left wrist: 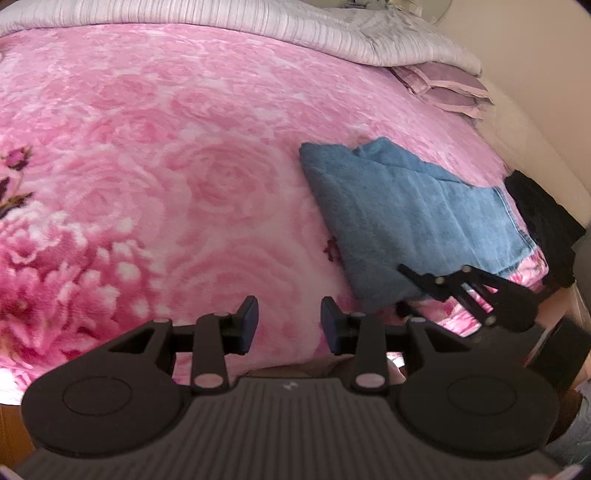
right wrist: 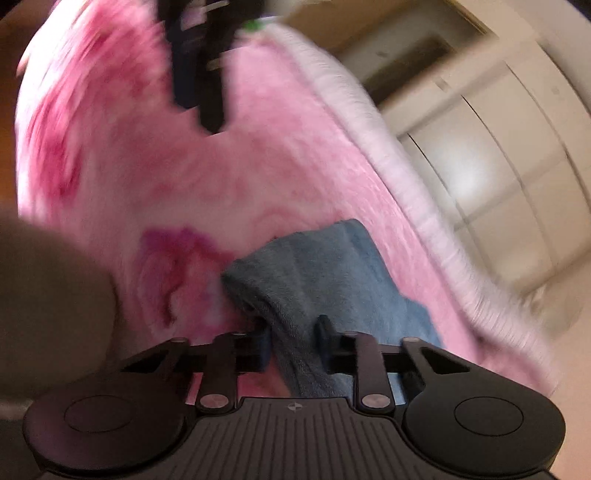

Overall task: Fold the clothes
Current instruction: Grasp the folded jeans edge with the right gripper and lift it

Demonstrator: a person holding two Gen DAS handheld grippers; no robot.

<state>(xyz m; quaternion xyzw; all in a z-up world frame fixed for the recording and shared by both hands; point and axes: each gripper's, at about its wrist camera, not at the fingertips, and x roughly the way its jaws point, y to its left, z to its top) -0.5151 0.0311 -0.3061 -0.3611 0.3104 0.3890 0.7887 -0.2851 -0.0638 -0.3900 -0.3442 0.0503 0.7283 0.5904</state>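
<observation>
A folded blue denim garment (left wrist: 402, 206) lies on the pink floral blanket (left wrist: 184, 166), right of centre in the left wrist view. My left gripper (left wrist: 290, 321) hovers open over bare blanket, just left of the garment's near corner, holding nothing. My right gripper (left wrist: 402, 288) comes in from the right at the garment's near edge. In the blurred right wrist view, a thick fold of the denim garment (right wrist: 332, 266) sits between the fingers of the right gripper (right wrist: 293, 339), which is shut on it. The left gripper (right wrist: 199, 74) shows as a dark blur at the top.
A folded pale quilt (left wrist: 332, 33) and purple pillows (left wrist: 443, 85) lie along the far side of the bed. A black item (left wrist: 539, 221) sits at the right edge by the wall. A pale wardrobe (right wrist: 498, 166) stands beyond the bed.
</observation>
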